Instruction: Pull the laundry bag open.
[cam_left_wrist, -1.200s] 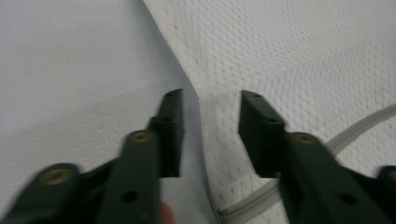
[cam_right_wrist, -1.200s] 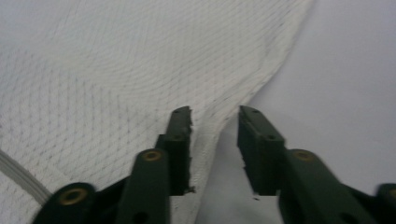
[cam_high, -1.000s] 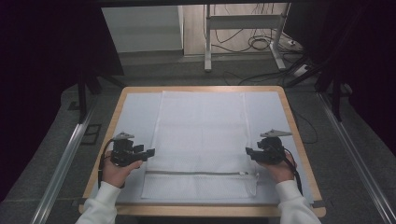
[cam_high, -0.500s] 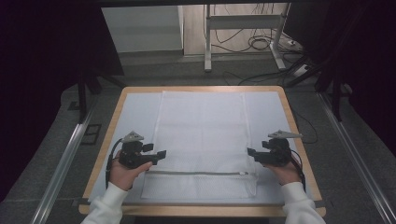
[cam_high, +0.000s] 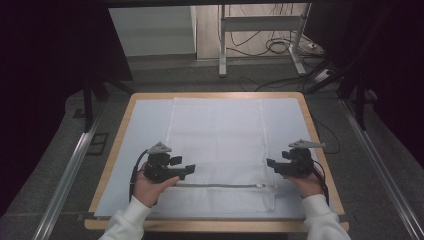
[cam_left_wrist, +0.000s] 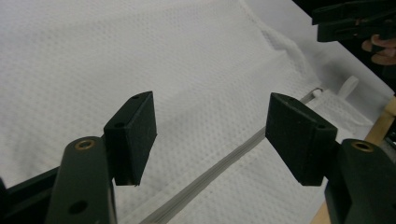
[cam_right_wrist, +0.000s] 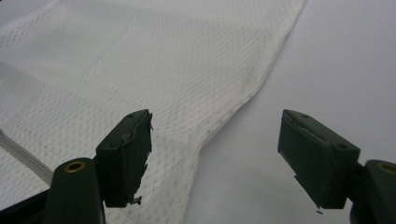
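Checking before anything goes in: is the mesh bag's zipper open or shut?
Shut: the zipper runs as one closed grey line across the mesh bag.

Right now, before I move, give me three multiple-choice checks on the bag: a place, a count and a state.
1. Where does the zipper run on the mesh bag?
A. near edge B. far edge C. middle
2. How many tools hover over the table?
A. one B. two C. three
3. How do the left tool and the right tool stand?
A. both shut on bag B. one shut C. both open, empty

Key: 1 A, the grey strip lies by the hands; 2 B, one per hand; 3 C, the gripper views show bare gaps between the jaws.
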